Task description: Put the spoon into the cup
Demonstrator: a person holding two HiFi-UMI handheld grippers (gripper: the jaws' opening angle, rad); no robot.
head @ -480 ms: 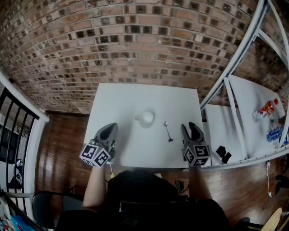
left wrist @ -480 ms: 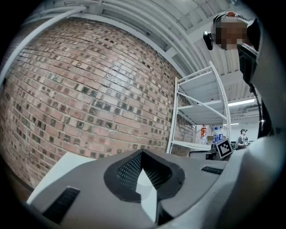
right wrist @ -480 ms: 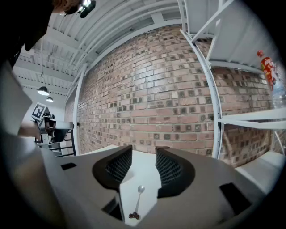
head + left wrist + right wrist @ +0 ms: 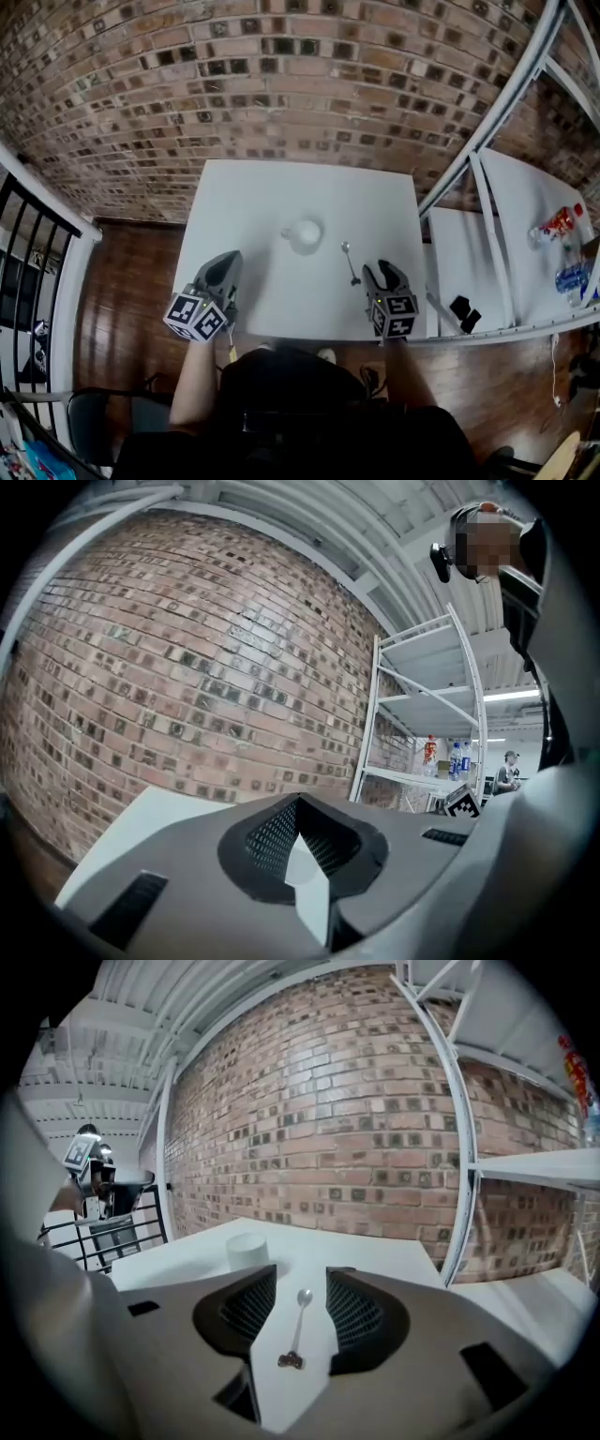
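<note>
On the bench [image 4: 253, 206], the spoon [image 4: 349, 263] is left ungrasped near the cup [image 4: 305, 234]. The right hand-held gripper [image 4: 385, 271] is held wide just behind it, and the left hand-held gripper [image 4: 228, 262] is held closed and empty.

Facing you: a red-brown brick wall [image 4: 281, 84] with pale mortar, running the full width of the room, and a plain white table [image 4: 262, 216] standing before it. To your right: a white metal shelving rack [image 4: 487, 122] with white boards, carrying a red-labelled bottle [image 4: 561, 225], a blue-labelled bottle [image 4: 572, 278] and a small black item [image 4: 464, 314]; to your left, a black barred railing [image 4: 28, 244] under a white rail. Underfoot you have dark reddish wooden floorboards [image 4: 122, 291], with a dark chair [image 4: 94, 427] at your left rear, and overhead a white ribbed ceiling [image 4: 403, 517] and a bright strip light [image 4: 511, 696].
</note>
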